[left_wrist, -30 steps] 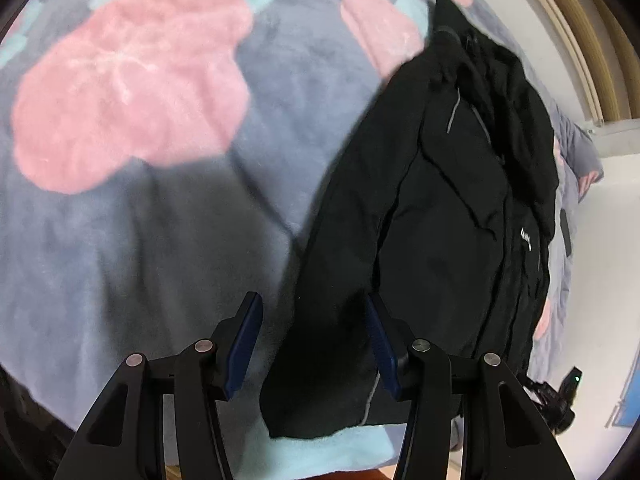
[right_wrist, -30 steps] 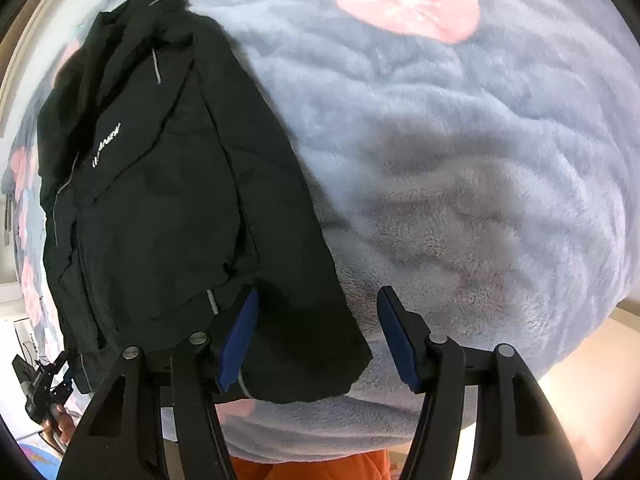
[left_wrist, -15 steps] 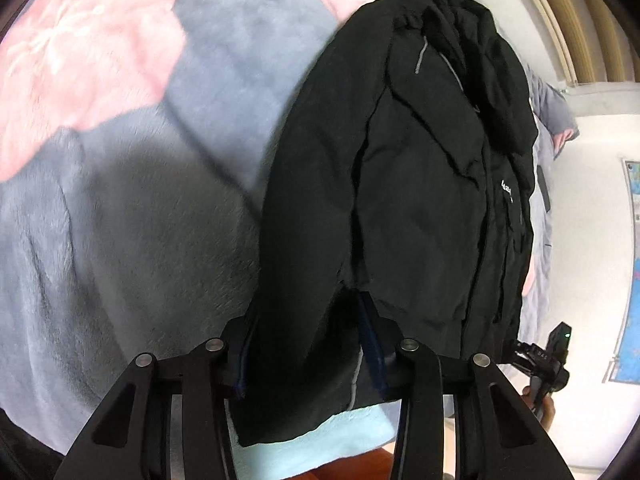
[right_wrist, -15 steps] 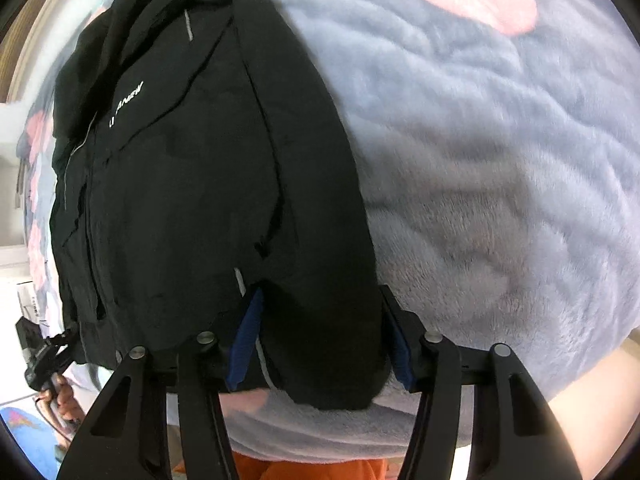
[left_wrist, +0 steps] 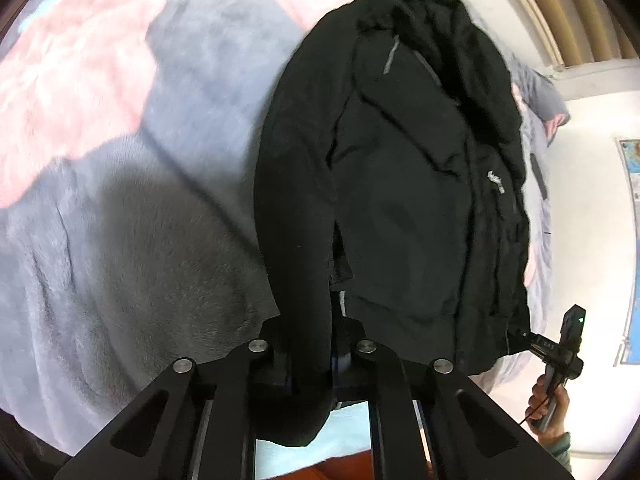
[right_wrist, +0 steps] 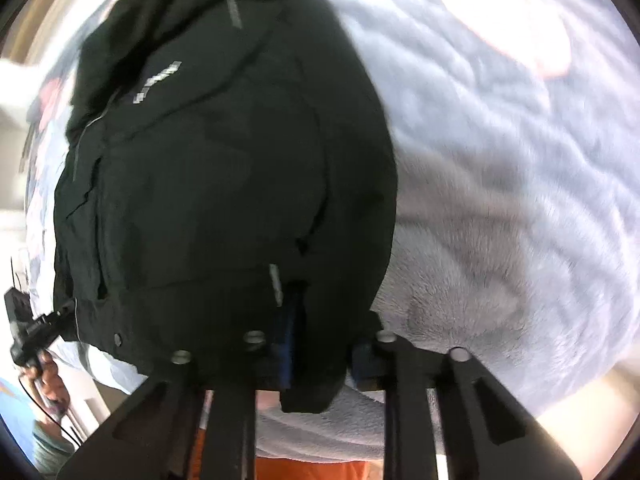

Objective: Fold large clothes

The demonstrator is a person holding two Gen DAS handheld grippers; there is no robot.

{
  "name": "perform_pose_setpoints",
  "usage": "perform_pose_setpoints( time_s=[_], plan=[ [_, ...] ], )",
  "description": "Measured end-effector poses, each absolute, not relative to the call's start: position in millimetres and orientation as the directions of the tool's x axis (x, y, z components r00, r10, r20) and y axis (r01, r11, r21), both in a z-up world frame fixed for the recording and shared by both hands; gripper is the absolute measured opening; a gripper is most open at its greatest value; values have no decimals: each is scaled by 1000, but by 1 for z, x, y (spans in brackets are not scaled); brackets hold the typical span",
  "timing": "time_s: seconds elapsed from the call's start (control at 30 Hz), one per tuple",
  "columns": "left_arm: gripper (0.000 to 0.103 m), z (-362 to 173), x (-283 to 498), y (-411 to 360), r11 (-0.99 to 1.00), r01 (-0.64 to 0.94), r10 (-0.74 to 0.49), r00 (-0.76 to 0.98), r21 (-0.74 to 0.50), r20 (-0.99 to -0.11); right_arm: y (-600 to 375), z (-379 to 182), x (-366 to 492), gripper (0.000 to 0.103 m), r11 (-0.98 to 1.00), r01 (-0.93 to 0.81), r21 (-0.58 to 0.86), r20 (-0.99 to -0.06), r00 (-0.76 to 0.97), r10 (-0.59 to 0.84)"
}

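A black jacket [left_wrist: 408, 184] lies lengthwise on a grey fleece blanket [left_wrist: 132, 240] with pink patches, collar far from me. My left gripper [left_wrist: 308, 352] is shut on the cuff end of the jacket's left sleeve [left_wrist: 296, 216]. In the right wrist view the jacket [right_wrist: 208, 176] fills the left and middle, with a white logo on the chest. My right gripper [right_wrist: 320, 360] is shut on the cuff end of the right sleeve [right_wrist: 352, 208]. Both cuffs hang down past the fingers, which are mostly hidden by cloth.
The blanket [right_wrist: 520, 200] spreads wide on both sides of the jacket. A white wall [left_wrist: 592, 240] with a poster lies beyond the bed's right edge. The other gripper and the hand holding it show at each view's edge [left_wrist: 560, 360] [right_wrist: 28, 332].
Both grippers have moved forward onto the sleeve cuffs and closed on them. One second ago both were open above the jacket's near hem.
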State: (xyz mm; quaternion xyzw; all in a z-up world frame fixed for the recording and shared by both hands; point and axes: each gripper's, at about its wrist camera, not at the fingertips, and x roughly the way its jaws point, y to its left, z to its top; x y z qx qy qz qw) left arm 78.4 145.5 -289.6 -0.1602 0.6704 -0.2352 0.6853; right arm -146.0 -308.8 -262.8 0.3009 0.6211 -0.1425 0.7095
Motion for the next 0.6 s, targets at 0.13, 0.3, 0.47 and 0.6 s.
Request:
perform_pose_setpoints(
  time_s=[0.13, 0.3, 0.47, 0.6],
  plan=[
    [10, -271, 90, 150, 801, 96, -594, 17, -590, -804, -300, -246, -135, 18, 796, 562, 225, -972, 180, 148],
    [10, -240, 111, 142, 749, 112, -661, 63, -653, -748, -326, -218, -132, 17, 745, 589, 315, -946, 258, 196],
    [10, -213, 135, 129, 714, 172, -698, 94, -679, -710, -337, -190, -107, 16, 716, 594, 367, -924, 324, 204],
    [11, -190, 161, 118, 682, 202, -731, 138, -703, -669, -348, -163, -85, 16, 718, 579, 386, -909, 373, 188]
  ],
)
